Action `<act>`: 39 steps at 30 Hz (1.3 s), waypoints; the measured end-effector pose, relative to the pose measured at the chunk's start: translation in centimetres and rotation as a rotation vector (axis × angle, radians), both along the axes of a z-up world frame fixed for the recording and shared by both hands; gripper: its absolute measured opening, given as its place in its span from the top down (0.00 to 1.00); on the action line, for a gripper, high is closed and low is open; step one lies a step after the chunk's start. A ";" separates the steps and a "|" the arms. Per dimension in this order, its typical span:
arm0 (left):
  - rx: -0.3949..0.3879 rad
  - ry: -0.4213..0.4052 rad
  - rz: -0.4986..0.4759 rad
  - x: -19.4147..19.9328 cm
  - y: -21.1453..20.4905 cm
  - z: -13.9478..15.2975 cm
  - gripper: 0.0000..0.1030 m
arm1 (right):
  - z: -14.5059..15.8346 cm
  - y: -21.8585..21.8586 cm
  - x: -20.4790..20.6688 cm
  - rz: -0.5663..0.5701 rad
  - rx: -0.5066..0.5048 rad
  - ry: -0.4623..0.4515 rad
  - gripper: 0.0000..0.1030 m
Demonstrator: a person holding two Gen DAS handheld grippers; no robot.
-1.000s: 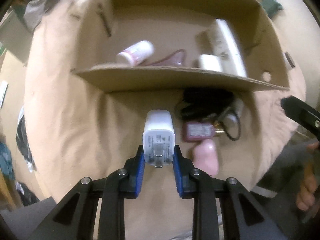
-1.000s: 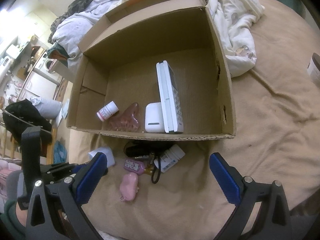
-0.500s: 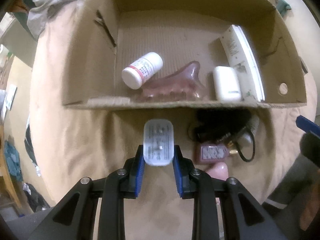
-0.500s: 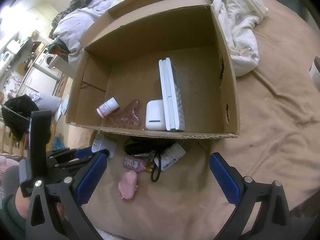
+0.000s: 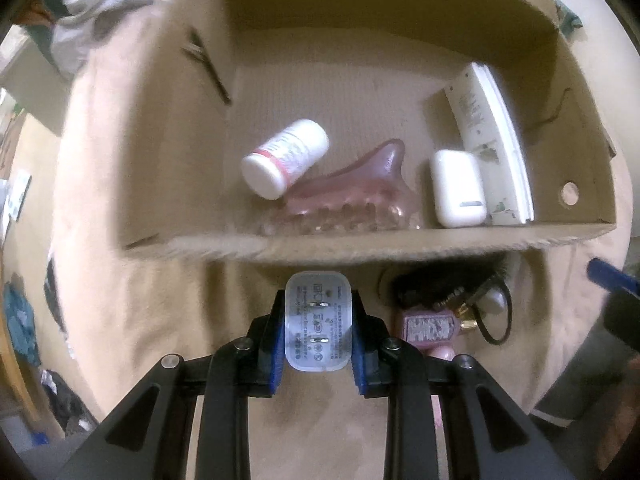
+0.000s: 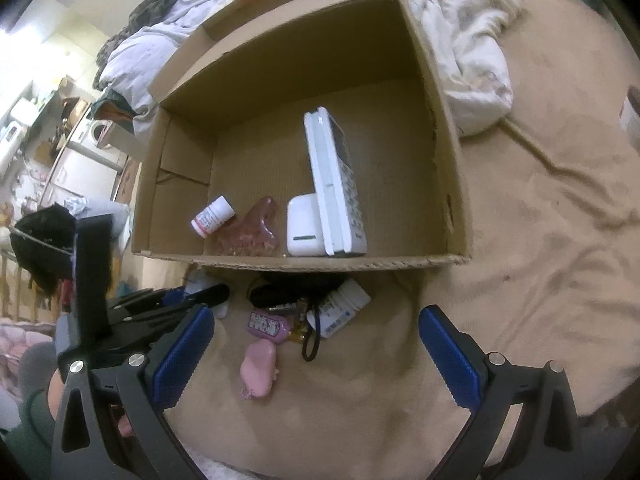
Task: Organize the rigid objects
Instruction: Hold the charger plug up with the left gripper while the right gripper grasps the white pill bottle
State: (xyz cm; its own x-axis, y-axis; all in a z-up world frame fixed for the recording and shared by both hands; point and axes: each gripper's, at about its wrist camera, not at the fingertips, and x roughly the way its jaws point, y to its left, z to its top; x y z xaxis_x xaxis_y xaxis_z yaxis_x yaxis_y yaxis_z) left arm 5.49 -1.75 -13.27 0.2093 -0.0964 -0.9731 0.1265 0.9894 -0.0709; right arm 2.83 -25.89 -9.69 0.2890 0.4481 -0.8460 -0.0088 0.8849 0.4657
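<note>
1. The left gripper [image 5: 319, 338] is clamped on a white USB wall charger [image 5: 317, 322], its blue pads on the two flat sides, prong face up. The charger hangs above the tan blanket [image 5: 168, 312], just short of the cardboard box's near wall [image 5: 360, 245].
2. Judged by its look, the charger is a light, stiff plastic block with smooth, slightly slippery faces and rounded corners; the flat sides are the sound hold.
3. The right gripper [image 6: 316, 354] is empty, its jaws standing wide apart over loose items on the blanket: a soft-looking pink pouch [image 6: 259, 368], a pink labelled tag [image 6: 267, 323], a black looped cord [image 6: 314, 338] and a white labelled bottle [image 6: 342, 308].
4. Farther off, inside the box lie a white pill bottle [image 5: 285, 157], a translucent pink ridged massage tool [image 5: 352, 192], a glossy white earbud case [image 5: 459, 188] and a white remote [image 5: 490, 140] on edge.
</note>
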 end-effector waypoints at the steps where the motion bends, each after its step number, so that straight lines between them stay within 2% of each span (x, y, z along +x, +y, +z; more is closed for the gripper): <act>1: -0.002 -0.005 0.002 -0.3 -0.2 0.8 0.76 | -0.2 -0.4 0.0 -0.012 0.020 0.010 0.00; 4: -0.009 -0.024 -0.028 -2.0 -0.2 3.3 0.76 | -0.8 -1.3 0.1 -0.042 0.081 0.041 0.00; 6: -0.016 -0.053 -0.053 -2.8 -0.3 5.3 0.76 | -1.4 -1.4 0.3 -0.044 0.077 0.063 0.30; 8: -0.010 -0.087 -0.073 -3.2 -0.1 7.0 0.76 | -1.9 -1.0 0.5 -0.033 0.006 0.079 0.47; 9: 0.002 -0.113 -0.086 -3.6 0.2 8.0 0.76 | -2.1 -0.6 0.7 -0.013 -0.066 0.079 0.50; 12: 0.030 -0.174 -0.099 -4.2 1.4 9.6 0.76 | -3.0 0.4 1.1 0.032 -0.185 0.086 0.50; 14: 0.033 -0.190 -0.091 -3.9 1.7 9.3 0.76 | -3.8 1.3 1.3 0.071 -0.257 0.097 0.50; 16: 0.021 -0.186 -0.068 -3.8 2.3 8.4 0.77 | -4.2 2.5 1.0 0.122 -0.330 0.094 0.50; 19: -0.048 -0.152 -0.063 -4.1 2.4 8.2 0.77 | -4.6 5.0 0.3 0.241 -0.425 0.056 0.50; 22: -0.038 -0.157 -0.082 -4.3 1.9 8.1 0.76 | -4.9 6.6 0.1 0.313 -0.496 0.021 0.50; 27: -0.042 -0.122 -0.061 -3.6 2.0 7.3 0.77 | -5.1 8.6 0.8 0.375 -0.507 -0.011 0.50; 32: -0.038 -0.129 -0.073 -3.8 1.7 7.4 0.77 | -5.2 10.4 1.0 0.405 -0.455 0.004 0.47; 35: -0.039 -0.127 -0.069 -3.9 1.6 7.3 0.76 | -5.5 9.9 1.4 0.355 -0.399 0.041 0.43; 39: -0.023 -0.122 -0.079 -3.9 1.2 6.9 0.76 | -5.6 8.5 2.6 0.246 -0.287 0.056 0.43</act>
State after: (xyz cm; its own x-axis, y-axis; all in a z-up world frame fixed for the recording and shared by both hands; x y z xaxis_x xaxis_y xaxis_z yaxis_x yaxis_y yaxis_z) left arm 1.63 -0.52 -6.34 0.3167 -0.1395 -0.9382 0.2129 0.9743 -0.0731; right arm 5.43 -17.39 -15.27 0.1520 0.2409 -0.9586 -0.2183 0.9541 0.2051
